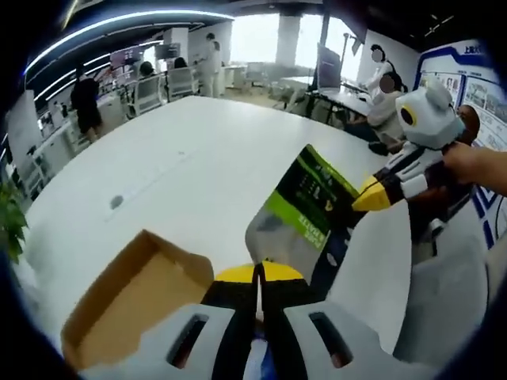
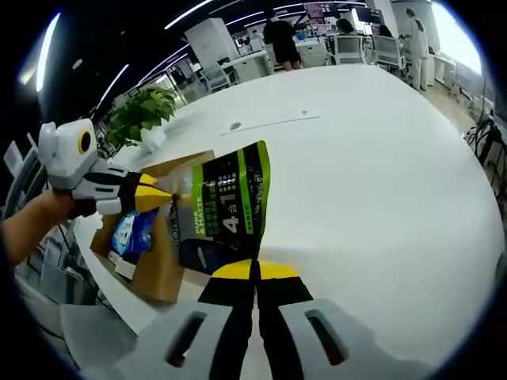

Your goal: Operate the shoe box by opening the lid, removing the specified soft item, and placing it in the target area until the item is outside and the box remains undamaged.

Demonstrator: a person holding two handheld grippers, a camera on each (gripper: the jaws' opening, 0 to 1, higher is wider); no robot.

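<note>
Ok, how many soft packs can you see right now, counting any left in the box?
2: a green-black pouch held up between both grippers, and a blue pack inside the open cardboard box. More may be hidden deeper inside.

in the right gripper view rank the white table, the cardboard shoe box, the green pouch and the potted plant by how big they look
Largest to smallest as they appear:
1. white table
2. cardboard shoe box and green pouch: look about alike; the pouch sits nearer the camera and hides part of the box, so I won't rank them
3. potted plant
</note>
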